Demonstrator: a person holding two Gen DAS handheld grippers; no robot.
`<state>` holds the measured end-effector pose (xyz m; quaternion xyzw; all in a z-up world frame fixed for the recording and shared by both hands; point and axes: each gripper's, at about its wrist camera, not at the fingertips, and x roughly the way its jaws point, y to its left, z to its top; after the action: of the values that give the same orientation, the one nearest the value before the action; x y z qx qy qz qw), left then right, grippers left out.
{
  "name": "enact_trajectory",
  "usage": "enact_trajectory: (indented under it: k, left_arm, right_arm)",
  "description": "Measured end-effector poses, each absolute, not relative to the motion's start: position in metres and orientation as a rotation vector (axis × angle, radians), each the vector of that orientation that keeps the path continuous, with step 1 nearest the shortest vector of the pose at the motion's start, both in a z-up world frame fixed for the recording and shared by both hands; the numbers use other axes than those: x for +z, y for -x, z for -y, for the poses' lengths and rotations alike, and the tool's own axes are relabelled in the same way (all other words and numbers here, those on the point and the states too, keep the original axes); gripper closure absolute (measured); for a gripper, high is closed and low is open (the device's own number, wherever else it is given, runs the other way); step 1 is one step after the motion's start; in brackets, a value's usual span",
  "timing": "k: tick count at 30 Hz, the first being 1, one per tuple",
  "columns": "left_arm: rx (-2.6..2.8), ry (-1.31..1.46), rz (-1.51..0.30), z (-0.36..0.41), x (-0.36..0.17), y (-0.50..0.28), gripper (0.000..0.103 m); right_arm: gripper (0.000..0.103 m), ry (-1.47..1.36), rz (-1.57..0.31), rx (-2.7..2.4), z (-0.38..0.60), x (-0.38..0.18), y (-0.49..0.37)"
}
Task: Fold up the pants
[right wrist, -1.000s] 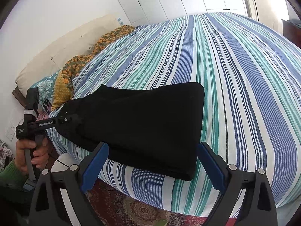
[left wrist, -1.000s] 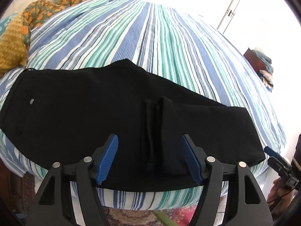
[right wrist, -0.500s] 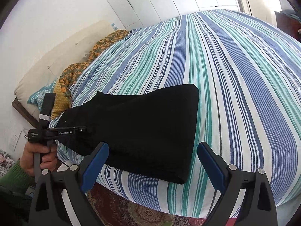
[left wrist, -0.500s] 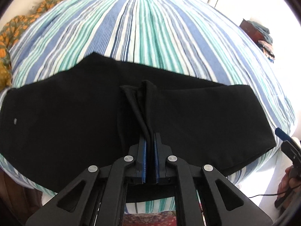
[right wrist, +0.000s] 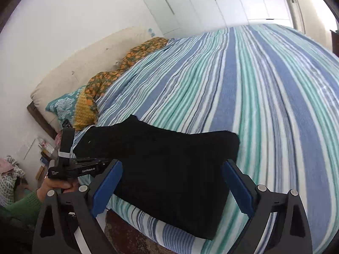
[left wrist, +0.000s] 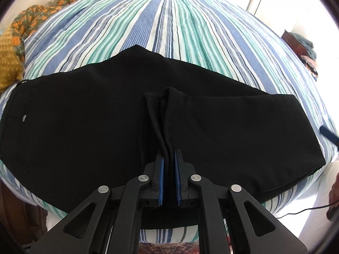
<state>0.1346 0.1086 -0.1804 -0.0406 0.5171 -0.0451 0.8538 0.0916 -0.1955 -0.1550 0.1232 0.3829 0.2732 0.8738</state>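
Pants point(left wrist: 84, 127) lying flat along near bed point(left wrist: 169, 21) edge. Left gripper point(left wrist: 168, 160) pinching hem layers mid-garment; right gripper point(right wrist: 171, 169) hovering agape over right end. Advice: grab every layer, lifting evenly.

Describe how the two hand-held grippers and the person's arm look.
Both the left hand-held gripper and the right hand-held gripper are black angular frames with silver rivets and ribbed blue finger pads. Seen from the right wrist, the left one carries small white lettering and grey tape. The holding hand has a green knitted sleeve.
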Motion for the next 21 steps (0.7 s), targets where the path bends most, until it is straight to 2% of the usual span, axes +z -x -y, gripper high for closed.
enact_trajectory:
  k: [4, 8, 13, 16, 19, 21]
  left_arm:
    - [-0.106, 0.110, -1.090, -0.113, -0.185, -0.137, 0.092]
    - [-0.108, 0.081, -1.086, -0.110, -0.187, -0.135, 0.090]
    - [-0.106, 0.085, -1.089, -0.111, -0.188, -0.135, 0.089]
    - [-0.103, 0.090, -1.090, -0.111, -0.188, -0.136, 0.086]
    - [-0.118, 0.101, -1.092, -0.111, -0.188, -0.136, 0.084]
    - [-0.121, 0.099, -1.091, -0.110, -0.187, -0.135, 0.078]
  right_arm:
    - [0.012, -0.166, -1.135, 0.562, 0.178, -0.232, -0.112]
    - [0.014, -0.137, -1.120, 0.562, 0.177, -0.211, -0.111]
    - [0.014, -0.219, -0.969, 0.605, 0.178, -0.157, -0.132]
    - [0.014, -0.238, -1.005, 0.579, 0.175, -0.179, -0.153]
    - [0.016, -0.214, -1.201, 0.479, 0.176, -0.235, -0.170]
    - [0.019, -0.207, -1.154, 0.472, 0.180, -0.233, -0.163]
